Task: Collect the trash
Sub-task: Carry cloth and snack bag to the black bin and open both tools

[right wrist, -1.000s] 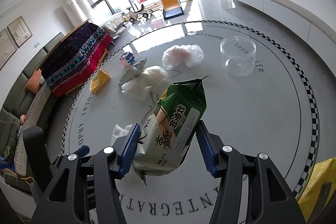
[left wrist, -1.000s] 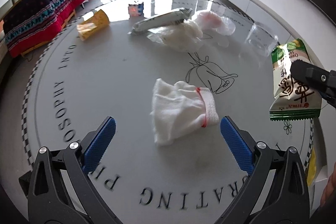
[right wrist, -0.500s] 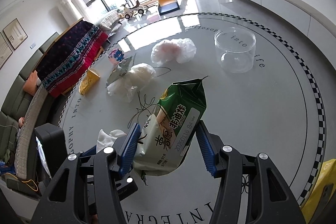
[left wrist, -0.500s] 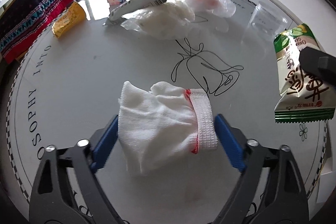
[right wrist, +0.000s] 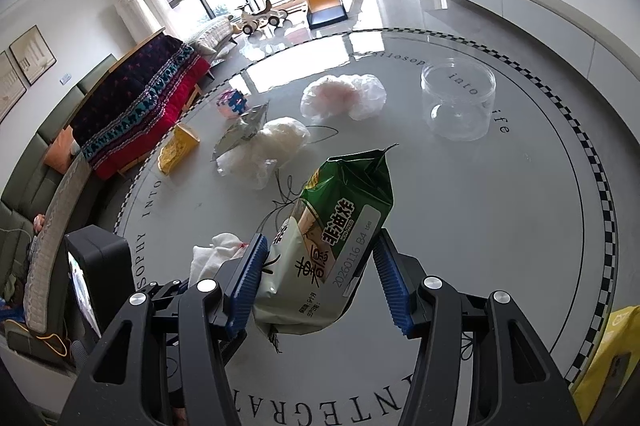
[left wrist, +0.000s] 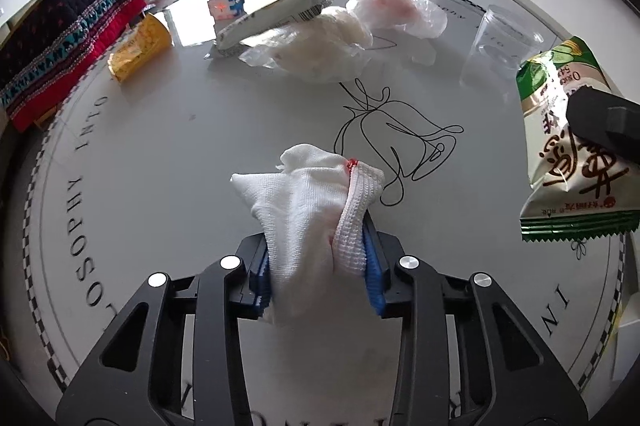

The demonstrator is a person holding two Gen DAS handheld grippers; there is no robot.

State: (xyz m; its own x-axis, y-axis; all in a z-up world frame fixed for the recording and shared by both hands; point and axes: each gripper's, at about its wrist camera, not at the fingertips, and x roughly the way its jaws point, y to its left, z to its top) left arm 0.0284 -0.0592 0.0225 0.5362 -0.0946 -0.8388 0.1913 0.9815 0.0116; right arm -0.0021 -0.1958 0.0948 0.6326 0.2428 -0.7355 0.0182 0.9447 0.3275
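Gripping a snack bag (right wrist: 336, 250) dated 20260116, right gripper (right wrist: 320, 282), left gripper (left wrist: 316, 266) jaws just closed onto white cloth (left wrist: 308, 210)

Table (left wrist: 168, 154): pale grey, black lettering, black-and-white checker ring at the rim, black line drawing mid-top. Cloth (left wrist: 316, 210): white knit, red stitching along the ribbed cuff. Snack bag (right wrist: 336, 246): green and cream (dark print). Gripper pads (left wrist: 374, 266): blue, on black frames. Carton (left wrist: 138, 46): yellow. Small box (left wrist: 226, 4): pink and blue. Sofa throw (left wrist: 60, 38): dark navy, red, teal band.
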